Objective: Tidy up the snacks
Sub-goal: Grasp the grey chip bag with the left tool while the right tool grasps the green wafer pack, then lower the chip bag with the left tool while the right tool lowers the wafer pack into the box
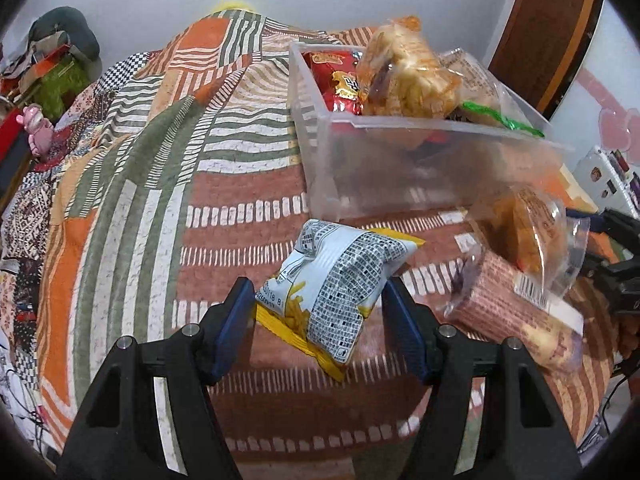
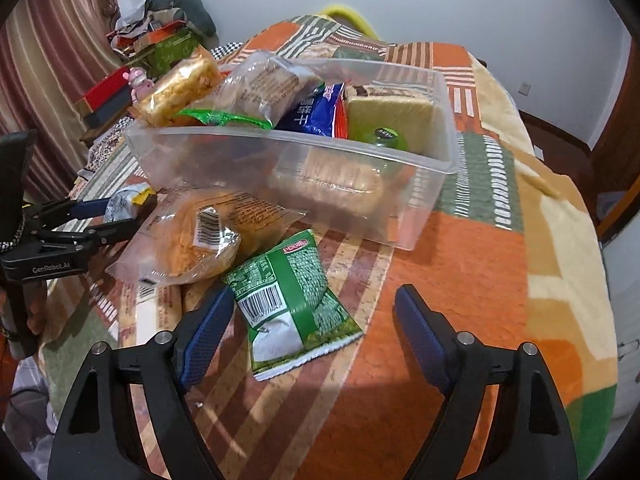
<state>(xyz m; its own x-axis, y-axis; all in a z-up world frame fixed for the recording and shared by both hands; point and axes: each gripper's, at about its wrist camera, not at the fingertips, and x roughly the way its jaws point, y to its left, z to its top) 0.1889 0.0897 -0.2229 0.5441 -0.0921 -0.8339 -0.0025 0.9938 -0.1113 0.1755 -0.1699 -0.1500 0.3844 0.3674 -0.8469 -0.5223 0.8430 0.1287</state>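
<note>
A white and yellow fries bag (image 1: 336,292) lies on the quilt between the fingers of my left gripper (image 1: 316,280), which stands open around it; the right pad is at the bag's edge. In the right wrist view, a green snack bag (image 2: 296,300) lies flat between the fingers of my open right gripper (image 2: 315,289), close to the left pad and well clear of the right one. Behind both stands a clear plastic bin (image 1: 400,124) (image 2: 240,134) heaped with snack packs. A clear-wrapped pastry bag (image 2: 188,240) and a cracker pack (image 1: 516,304) lie between the two grippers.
Everything rests on a bed under a patchwork quilt (image 1: 160,200). Boxes, clothes and a pink toy (image 1: 36,132) crowd the far left side. A wooden door (image 1: 548,32) stands to the right, and a striped curtain (image 2: 40,60) hangs on the left. The quilt drops off at the right edge (image 2: 580,280).
</note>
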